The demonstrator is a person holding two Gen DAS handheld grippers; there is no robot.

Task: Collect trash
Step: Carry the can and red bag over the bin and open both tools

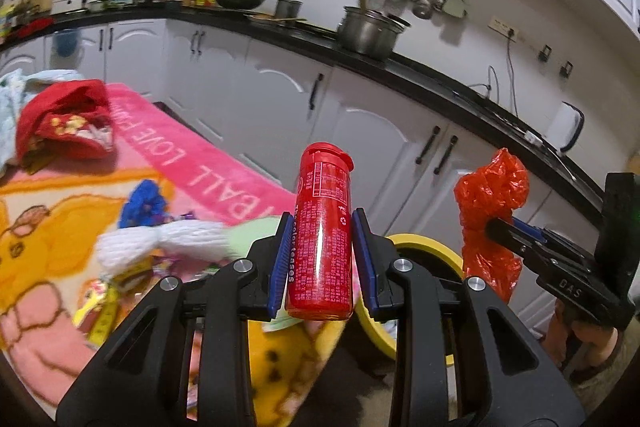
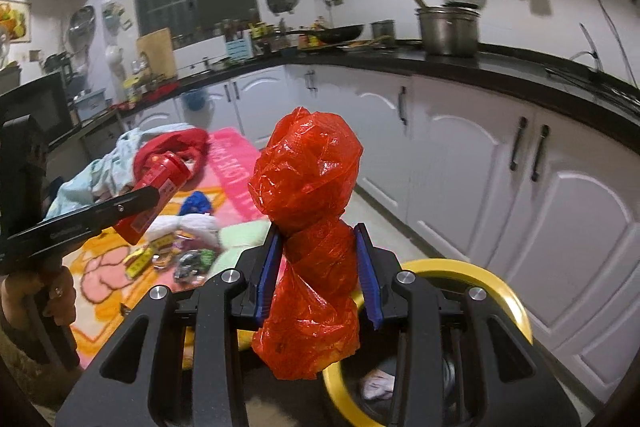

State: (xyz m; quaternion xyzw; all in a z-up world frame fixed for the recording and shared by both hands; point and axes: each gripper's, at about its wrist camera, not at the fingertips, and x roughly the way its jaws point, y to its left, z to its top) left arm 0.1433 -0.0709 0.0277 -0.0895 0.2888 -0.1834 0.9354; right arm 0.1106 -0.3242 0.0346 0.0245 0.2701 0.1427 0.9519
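My left gripper [image 1: 322, 233] is shut on a red plastic bottle [image 1: 322, 231] with a flip cap, held upright above the table's edge; it also shows in the right wrist view [image 2: 154, 193]. My right gripper [image 2: 318, 247] is shut on a crumpled red plastic bag [image 2: 308, 211], which also shows at the right of the left wrist view [image 1: 490, 215]. A yellow-rimmed bin [image 2: 500, 291] sits on the floor below both grippers; its rim shows in the left wrist view [image 1: 424, 245]. Some white trash lies inside it.
A pink cartoon blanket [image 1: 192, 163] covers the table, with a red cloth [image 1: 64, 119], a white and blue knit piece [image 1: 160, 239] and small wrappers [image 2: 176, 259] on it. White cabinets [image 2: 460, 163] and a black counter with pots [image 1: 370, 29] run behind.
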